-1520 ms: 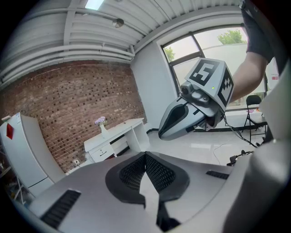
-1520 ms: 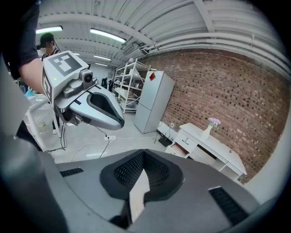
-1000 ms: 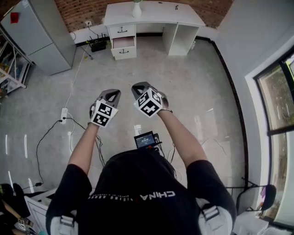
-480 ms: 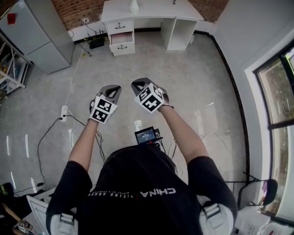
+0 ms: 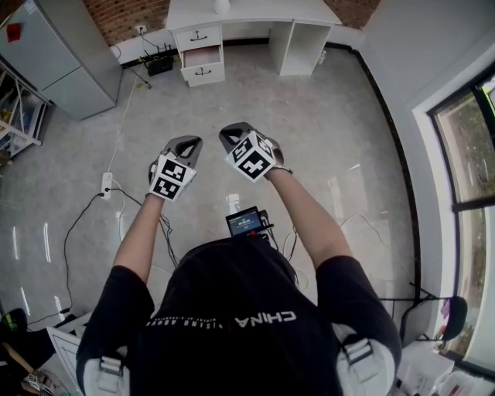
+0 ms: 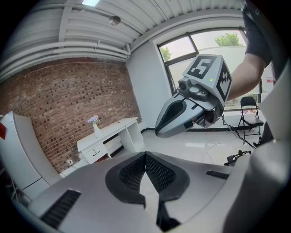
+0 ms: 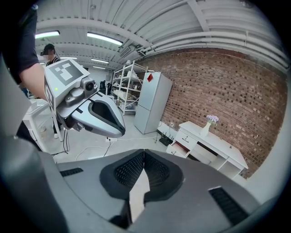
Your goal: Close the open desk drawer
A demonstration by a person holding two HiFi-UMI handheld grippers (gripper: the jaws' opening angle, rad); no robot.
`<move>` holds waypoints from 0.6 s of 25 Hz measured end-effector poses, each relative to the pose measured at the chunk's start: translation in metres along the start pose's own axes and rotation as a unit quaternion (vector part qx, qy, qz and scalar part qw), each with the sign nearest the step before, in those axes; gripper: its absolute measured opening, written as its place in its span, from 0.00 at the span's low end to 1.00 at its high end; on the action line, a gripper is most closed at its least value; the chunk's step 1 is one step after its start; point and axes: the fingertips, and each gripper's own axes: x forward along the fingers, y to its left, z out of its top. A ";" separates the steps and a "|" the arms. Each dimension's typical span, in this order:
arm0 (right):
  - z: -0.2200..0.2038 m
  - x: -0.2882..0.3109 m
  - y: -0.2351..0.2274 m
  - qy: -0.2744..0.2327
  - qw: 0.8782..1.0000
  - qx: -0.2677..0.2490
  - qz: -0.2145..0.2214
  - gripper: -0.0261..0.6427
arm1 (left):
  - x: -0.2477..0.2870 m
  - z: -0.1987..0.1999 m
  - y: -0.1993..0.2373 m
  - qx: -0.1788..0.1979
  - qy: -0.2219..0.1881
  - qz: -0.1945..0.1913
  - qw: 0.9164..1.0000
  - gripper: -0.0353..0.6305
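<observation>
The white desk (image 5: 255, 11) stands against the brick wall at the top of the head view, far across the floor. Its middle drawer (image 5: 203, 56) is pulled out, showing a pinkish inside, and appears again as the drawer (image 7: 182, 146) in the right gripper view. My left gripper (image 5: 188, 142) and right gripper (image 5: 233, 131) are held side by side in the air, well short of the desk. Both are shut on nothing. Jaws of the left gripper (image 6: 145, 155) and the right gripper (image 7: 143, 153) meet at their tips. A white vase (image 7: 206, 129) with flowers stands on the desk.
A grey fridge (image 5: 56, 52) stands at the far left next to a shelf rack (image 5: 15, 112). A power strip (image 5: 107, 186) and cables lie on the floor at the left. A black box (image 5: 159, 65) sits by the wall. Windows (image 5: 468, 131) and a folding chair (image 5: 447, 321) are at the right.
The desk has slid toward the top edge of the head view. Both grippers sit slightly higher in the frame, still side by side and shut.
</observation>
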 end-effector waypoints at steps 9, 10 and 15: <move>-0.027 -0.004 -0.028 -0.009 0.999 -0.010 0.032 0.06 | 0.043 0.011 -0.012 -0.003 0.014 0.001 1.000 0.07; -0.032 -0.005 -0.033 -0.011 0.999 -0.008 0.036 0.06 | 0.049 0.013 -0.014 -0.003 0.016 0.002 1.000 0.07; -0.051 -0.008 -0.057 -0.018 0.998 0.012 0.052 0.06 | 0.075 0.021 -0.024 -0.014 0.020 0.010 1.000 0.07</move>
